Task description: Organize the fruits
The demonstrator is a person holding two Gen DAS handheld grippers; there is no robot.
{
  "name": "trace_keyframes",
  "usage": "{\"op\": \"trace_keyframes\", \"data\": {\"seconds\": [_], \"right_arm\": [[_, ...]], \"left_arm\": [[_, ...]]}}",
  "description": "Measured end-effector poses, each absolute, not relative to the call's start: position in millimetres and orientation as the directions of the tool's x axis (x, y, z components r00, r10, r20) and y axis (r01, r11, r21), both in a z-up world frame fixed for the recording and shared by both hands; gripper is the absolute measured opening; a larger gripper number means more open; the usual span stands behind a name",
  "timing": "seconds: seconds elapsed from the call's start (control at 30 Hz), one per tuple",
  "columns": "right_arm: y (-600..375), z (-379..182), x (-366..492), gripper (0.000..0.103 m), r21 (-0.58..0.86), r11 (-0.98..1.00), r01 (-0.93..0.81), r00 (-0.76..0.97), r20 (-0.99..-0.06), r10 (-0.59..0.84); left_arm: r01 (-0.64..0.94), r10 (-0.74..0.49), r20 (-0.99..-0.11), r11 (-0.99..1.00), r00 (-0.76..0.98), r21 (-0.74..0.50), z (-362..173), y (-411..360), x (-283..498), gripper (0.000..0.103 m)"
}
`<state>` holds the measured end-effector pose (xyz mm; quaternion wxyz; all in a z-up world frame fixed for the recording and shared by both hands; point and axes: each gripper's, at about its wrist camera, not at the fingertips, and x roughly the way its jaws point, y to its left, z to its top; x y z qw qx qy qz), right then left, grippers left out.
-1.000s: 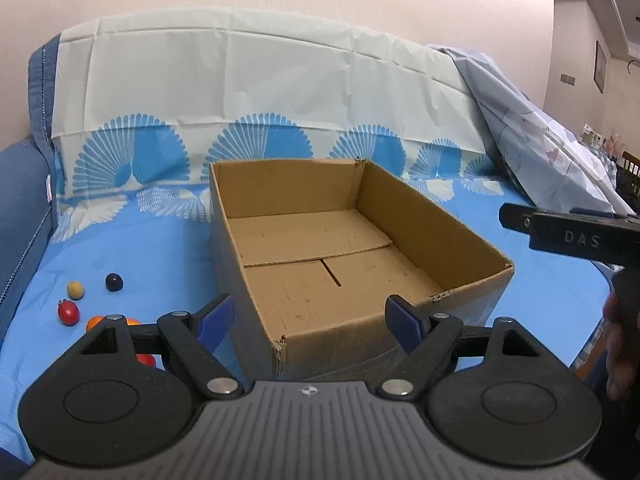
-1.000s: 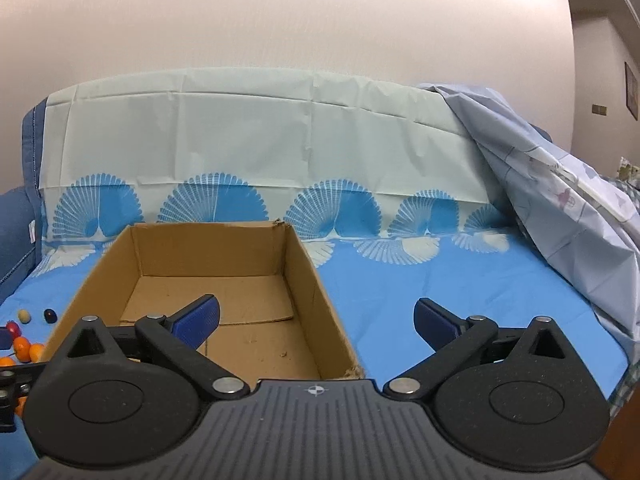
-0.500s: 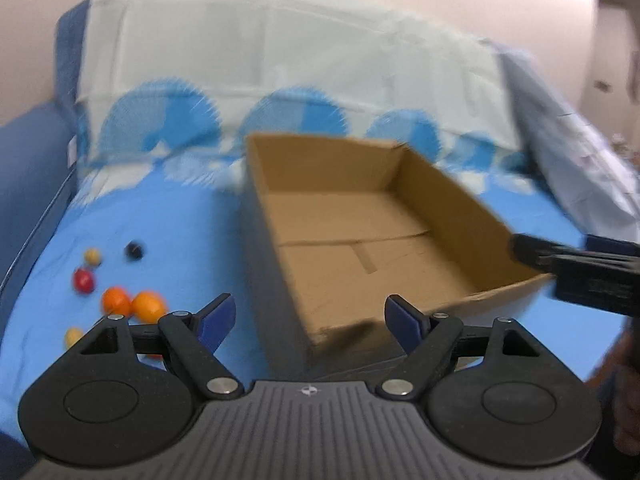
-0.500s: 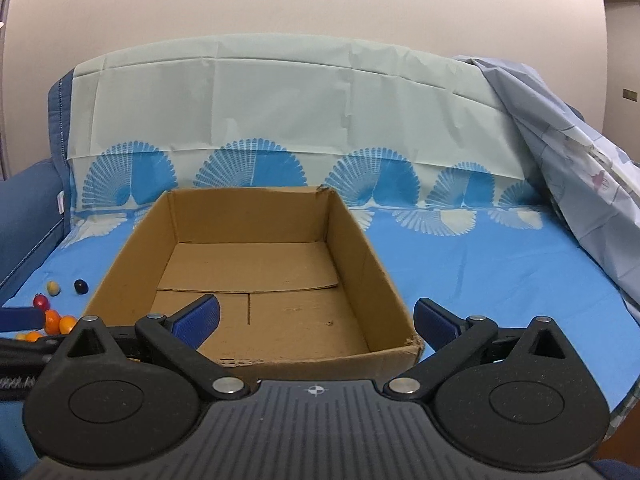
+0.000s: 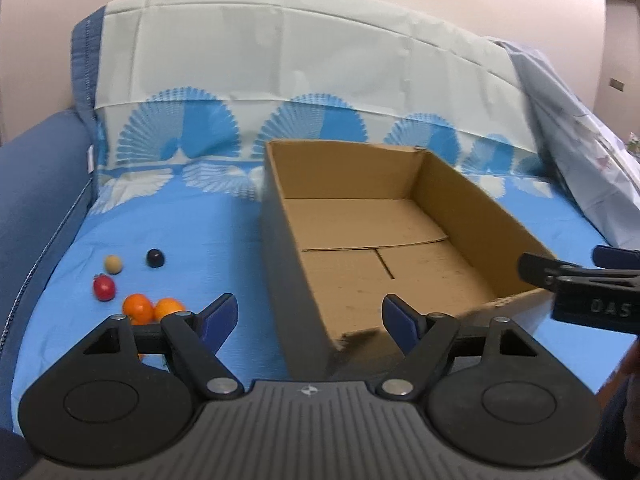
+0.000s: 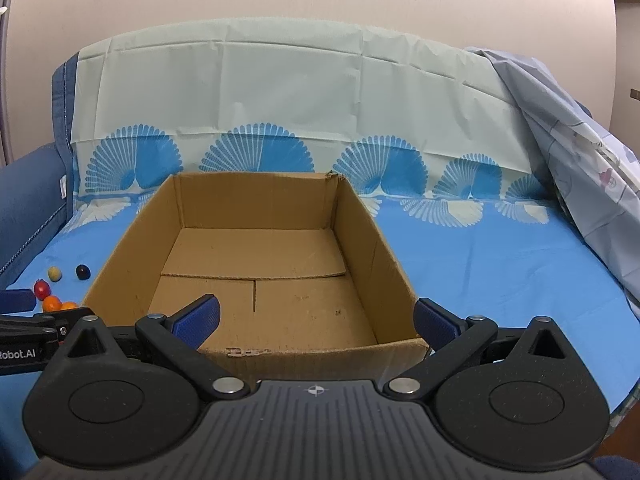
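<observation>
**Reader:** What is in front of you, and where is the fruit?

**Describer:** You face a sofa draped in a blue sheet printed with fan shapes. An open cardboard box sits on the seat, with no fruit inside. The fruit lies on the sheet to the left of the box, apart from it: a dark round fruit, a pale yellowish fruit, a red fruit and two oranges touching each other. Your left gripper partly hides the oranges.

**Reader:** And your grippers?

**Describer:** Your left gripper hovers over the box's near left corner, its blue-padded fingers spread wide with nothing pinched between them. Your right gripper points into the box from the near edge, fingers likewise spread and empty. Each gripper shows at the edge of the other's view.
</observation>
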<state>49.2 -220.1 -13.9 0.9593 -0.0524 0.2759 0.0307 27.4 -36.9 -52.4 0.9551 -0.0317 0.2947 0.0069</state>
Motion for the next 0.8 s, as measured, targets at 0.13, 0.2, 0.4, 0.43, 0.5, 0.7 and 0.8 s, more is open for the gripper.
{"op": "trace_keyframes", "data": {"seconds": [0.13,0.2,0.4,0.43,0.5,0.7,0.8], "right_arm": [[-219,-16,49,0.102,-0.095,0.992,-0.083,0.848,-0.53,0.02],[-219,-17,48,0.102,-0.102,0.992,-0.077,0.85,-0.527,0.012],[-221,-14,48,0.1,-0.08,0.994,-0.076,0.849,-0.527,0.023],[-220,-14,48,0.098,-0.079,0.994,-0.078,0.85,-0.526,0.025],[-220,-14,48,0.098,-0.081,0.993,-0.084,0.849,-0.527,0.029],[-221,-14,46,0.092,-0.083,0.993,-0.087,0.853,-0.521,0.031],[-220,-14,46,0.084,-0.087,0.993,-0.083,0.854,-0.52,0.026]], "left_arm": [[-0.173,0.11,-0.609,0.984,0.785,-0.046,-58,-21,37,0.09],[-0.193,0.107,-0.613,0.978,0.783,-0.076,-58,-13,38,0.089],[-0.069,0.029,-0.553,0.996,0.833,-0.052,-50,-28,28,0.086],[-0.05,0.015,-0.546,0.998,0.838,-0.049,-50,-31,26,0.086],[-0.023,-0.008,-0.536,0.998,0.844,-0.051,-50,-37,26,0.086],[0.01,-0.049,-0.527,0.997,0.848,-0.076,-49,-39,24,0.086],[0.018,-0.057,-0.523,0.997,0.85,-0.079,-48,-40,23,0.086]]}}
